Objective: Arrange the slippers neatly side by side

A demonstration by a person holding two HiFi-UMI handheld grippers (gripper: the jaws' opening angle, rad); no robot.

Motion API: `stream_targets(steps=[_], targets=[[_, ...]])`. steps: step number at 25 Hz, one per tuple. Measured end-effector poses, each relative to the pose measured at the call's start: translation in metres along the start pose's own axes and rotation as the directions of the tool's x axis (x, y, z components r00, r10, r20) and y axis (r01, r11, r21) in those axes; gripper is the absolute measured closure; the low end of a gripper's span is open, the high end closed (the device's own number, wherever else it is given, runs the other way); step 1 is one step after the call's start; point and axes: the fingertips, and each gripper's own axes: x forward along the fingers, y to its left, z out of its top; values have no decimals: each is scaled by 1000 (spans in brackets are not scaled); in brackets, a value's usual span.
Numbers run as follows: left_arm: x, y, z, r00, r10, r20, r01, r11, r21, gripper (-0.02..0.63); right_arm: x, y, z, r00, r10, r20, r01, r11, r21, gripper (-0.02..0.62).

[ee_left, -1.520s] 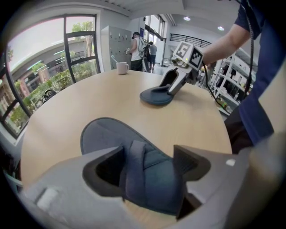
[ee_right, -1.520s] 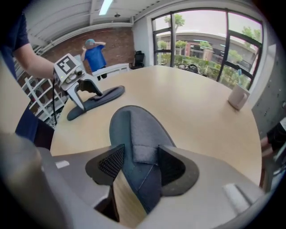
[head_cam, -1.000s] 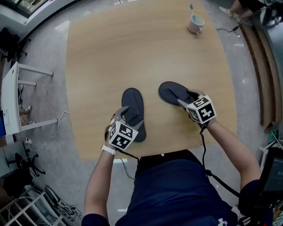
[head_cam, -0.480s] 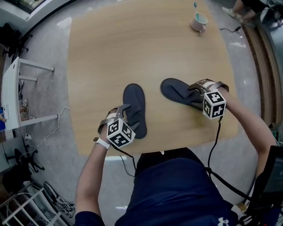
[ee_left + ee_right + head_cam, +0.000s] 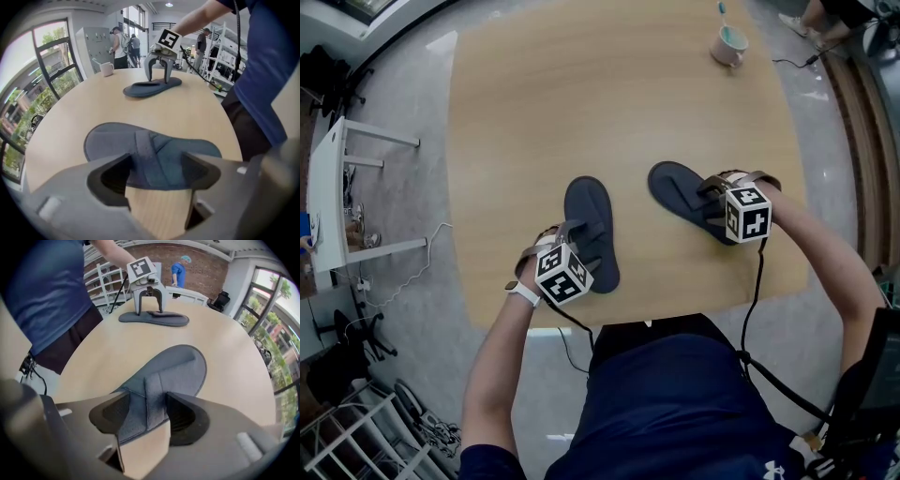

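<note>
Two dark blue flip-flop slippers lie on the round wooden table [image 5: 534,122]. The left slipper [image 5: 589,230] points away from me. The right slipper [image 5: 684,197] lies at an angle, its toe toward the upper left. My left gripper [image 5: 572,236] is open, its jaws either side of the left slipper's strap [image 5: 146,152]. My right gripper [image 5: 714,192] is also open and straddles the strap [image 5: 154,390] of the right slipper [image 5: 173,371] from its right side. Each gripper view shows the other gripper arched over its slipper.
A white mug [image 5: 729,45] holding a toothbrush stands at the table's far right edge. The near table edge runs just below both grippers. A white bench [image 5: 333,197] and cables are on the floor at the left. People stand in the background of both gripper views.
My right gripper has swung from the slipper's heel round to its right side over the strap. My left gripper has moved right, onto the left slipper's strap. Both slippers lie about where they were.
</note>
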Motion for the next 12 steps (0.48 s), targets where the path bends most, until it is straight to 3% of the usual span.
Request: stream_targets(steps=[6,12], targets=[[4,-3,11,1000,-24,6,24,1000,-2,255,2,4,17,996,-45,75,29,978,208,341],[14,-7,29,999,-38,18,38,999,-4,255,9,5,36,984,-144,108,86,903,421,341]])
